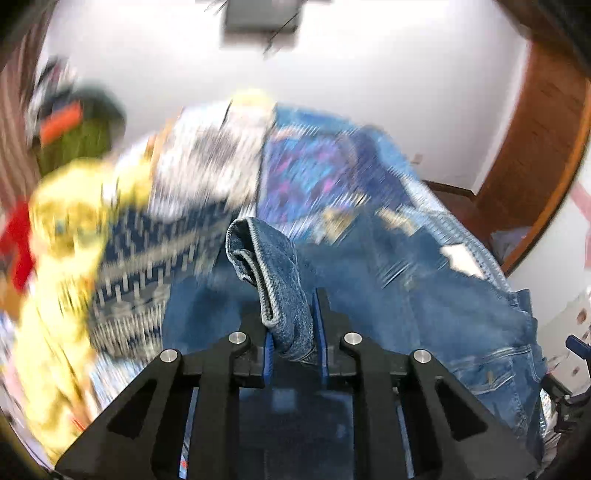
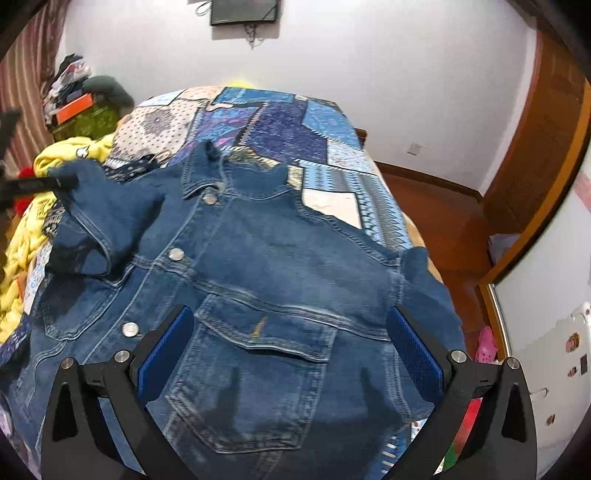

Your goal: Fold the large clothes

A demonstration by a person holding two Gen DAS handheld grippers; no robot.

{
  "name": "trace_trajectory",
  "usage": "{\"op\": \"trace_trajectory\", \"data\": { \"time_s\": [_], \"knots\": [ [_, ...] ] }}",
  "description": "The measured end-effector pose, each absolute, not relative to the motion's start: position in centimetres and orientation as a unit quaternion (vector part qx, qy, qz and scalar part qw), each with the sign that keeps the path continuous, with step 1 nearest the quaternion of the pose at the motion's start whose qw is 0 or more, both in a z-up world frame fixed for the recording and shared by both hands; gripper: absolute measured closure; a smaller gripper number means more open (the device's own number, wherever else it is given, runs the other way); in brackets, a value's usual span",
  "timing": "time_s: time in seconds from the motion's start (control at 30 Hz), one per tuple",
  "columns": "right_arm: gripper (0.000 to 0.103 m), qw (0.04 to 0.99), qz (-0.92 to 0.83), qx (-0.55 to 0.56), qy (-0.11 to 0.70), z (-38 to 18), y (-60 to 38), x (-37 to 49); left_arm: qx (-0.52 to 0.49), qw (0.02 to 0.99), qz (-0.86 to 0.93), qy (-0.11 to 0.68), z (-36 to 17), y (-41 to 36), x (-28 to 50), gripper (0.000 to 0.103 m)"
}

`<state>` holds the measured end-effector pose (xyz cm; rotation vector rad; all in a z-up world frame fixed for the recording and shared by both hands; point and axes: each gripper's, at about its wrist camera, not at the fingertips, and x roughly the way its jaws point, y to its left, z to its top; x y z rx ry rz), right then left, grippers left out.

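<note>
A blue denim jacket lies front up on a bed with a patchwork cover. My left gripper is shut on the jacket's sleeve cuff, which stands up between its blue pads; the view behind is blurred. In the right wrist view that gripper shows at far left, holding the left sleeve raised over the jacket's left side. My right gripper is open and empty, its blue pads wide apart just above the chest pocket.
A yellow garment and something red lie on the bed's left side. A cluttered pile stands at the far left. A wooden door and wood floor are to the right. A dark screen hangs on the white wall.
</note>
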<state>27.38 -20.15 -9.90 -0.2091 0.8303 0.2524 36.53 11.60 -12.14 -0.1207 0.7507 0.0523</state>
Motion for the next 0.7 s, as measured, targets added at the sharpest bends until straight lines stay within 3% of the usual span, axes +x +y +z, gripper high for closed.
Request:
{"op": "trace_trajectory", "data": {
  "time_s": [0.17, 0.3, 0.7],
  "knots": [
    [0.000, 0.906, 0.109, -0.081, 0.401, -9.6, -22.5, 27.5, -0.020, 0.949, -0.020, 0.315, -6.7, 5.0, 38.9, 0.092],
    [0.000, 0.910, 0.096, -0.079, 0.396, -9.3, -24.3, 27.2, -0.006, 0.951, -0.062, 0.303, -5.8, -0.1, 40.2, 0.096],
    [0.000, 0.907, 0.046, -0.067, 0.414, -10.1, -29.4, 26.9, 0.012, 0.895, -0.155, 0.417, -15.7, -11.7, 42.9, 0.097]
  ]
}}
